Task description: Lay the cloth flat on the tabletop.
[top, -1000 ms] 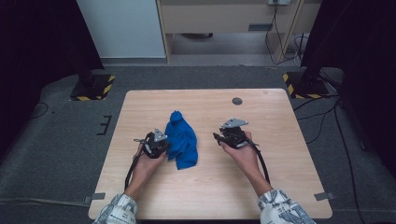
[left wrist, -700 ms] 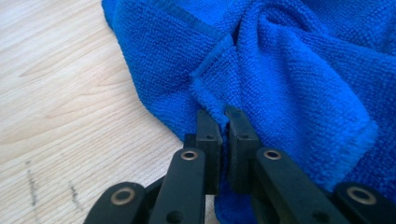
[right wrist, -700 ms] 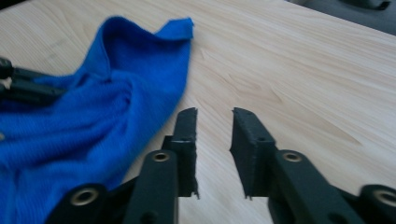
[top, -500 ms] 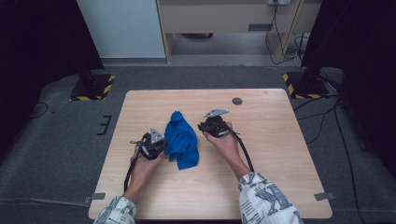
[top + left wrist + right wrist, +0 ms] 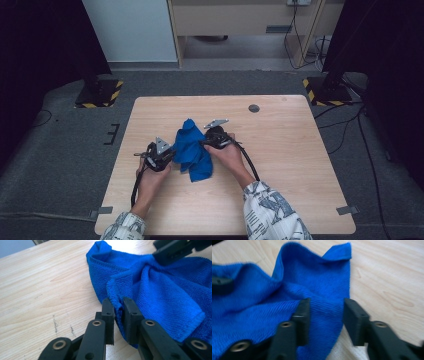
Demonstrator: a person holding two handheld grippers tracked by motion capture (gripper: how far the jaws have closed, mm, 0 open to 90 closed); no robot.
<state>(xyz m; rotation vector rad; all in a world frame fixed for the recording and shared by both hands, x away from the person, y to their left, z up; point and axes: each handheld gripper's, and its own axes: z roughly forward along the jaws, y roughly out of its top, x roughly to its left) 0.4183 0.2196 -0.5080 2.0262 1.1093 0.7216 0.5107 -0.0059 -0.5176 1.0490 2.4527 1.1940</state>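
While the blue cloth [image 5: 192, 149] lies rumpled near the middle of the wooden table [image 5: 290, 155], the left gripper [image 5: 118, 305] pinches a fold of its left hem between narrow jaws that have just been easing apart. The right gripper [image 5: 325, 312] straddles the cloth's right edge, jaws parted and just widening. No writing is readable.
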